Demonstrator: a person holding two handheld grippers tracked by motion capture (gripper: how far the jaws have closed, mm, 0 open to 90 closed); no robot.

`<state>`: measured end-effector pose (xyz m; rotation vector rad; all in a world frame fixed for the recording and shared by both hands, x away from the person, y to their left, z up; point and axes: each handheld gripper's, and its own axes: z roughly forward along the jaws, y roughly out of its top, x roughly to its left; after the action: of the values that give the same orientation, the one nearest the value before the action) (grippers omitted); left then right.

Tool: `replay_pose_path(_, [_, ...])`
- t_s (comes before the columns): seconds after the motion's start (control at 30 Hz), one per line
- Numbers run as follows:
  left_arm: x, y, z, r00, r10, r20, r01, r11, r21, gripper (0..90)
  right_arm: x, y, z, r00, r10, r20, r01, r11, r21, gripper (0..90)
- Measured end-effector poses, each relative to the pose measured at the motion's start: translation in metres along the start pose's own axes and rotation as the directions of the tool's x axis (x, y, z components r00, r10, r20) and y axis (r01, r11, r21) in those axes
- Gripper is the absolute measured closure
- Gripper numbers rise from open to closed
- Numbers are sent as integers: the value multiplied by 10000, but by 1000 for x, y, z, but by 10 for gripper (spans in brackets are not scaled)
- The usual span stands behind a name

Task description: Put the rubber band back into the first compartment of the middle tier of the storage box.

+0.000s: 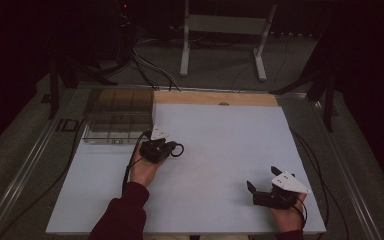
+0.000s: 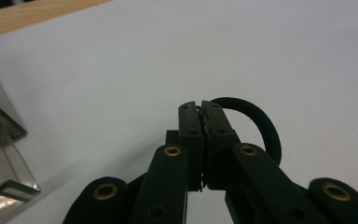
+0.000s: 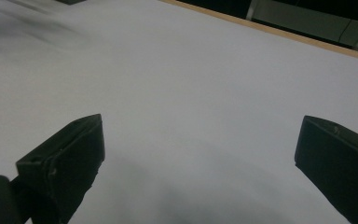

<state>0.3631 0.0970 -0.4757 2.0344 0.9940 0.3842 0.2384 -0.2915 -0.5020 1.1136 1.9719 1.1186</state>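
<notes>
High view, lower part of the frame: the right gripper (image 1: 261, 189) rests low on the white table sheet (image 1: 220, 150) at the lower right, held by a hand at the bottom edge, and the right gripper view shows its two jaws standing wide apart with nothing but bare sheet between them. Further up, left of the centre, the left gripper (image 1: 167, 147) is held by a hand (image 1: 142, 170) in a dark red sleeve (image 1: 125, 212). Its jaws are pressed together on a black elastic loop (image 2: 261, 123), which looks like a hair band; in the left gripper view the loop curves out to the right of the closed tips, and in the high view it shows as a small ring just right of the gripper. Beyond it, in the upper left of the frame, a clear compartment box (image 1: 117, 120) stands at the sheet's corner, near the gripper but apart from it. I judge that the picking is done and the carrying is under way; the placing of the loop, probably into one compartment of the box, is left. I cannot tell which compartment, nor what the box already holds.
</notes>
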Motion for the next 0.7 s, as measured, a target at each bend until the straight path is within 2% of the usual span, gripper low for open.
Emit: replay_pose_path(0.7, [20, 17, -23, 9982, -85, -590, 65, 9994, -348, 892, 0, 0, 0, 10000, 16, -29, -16, 10000, -3, 20])
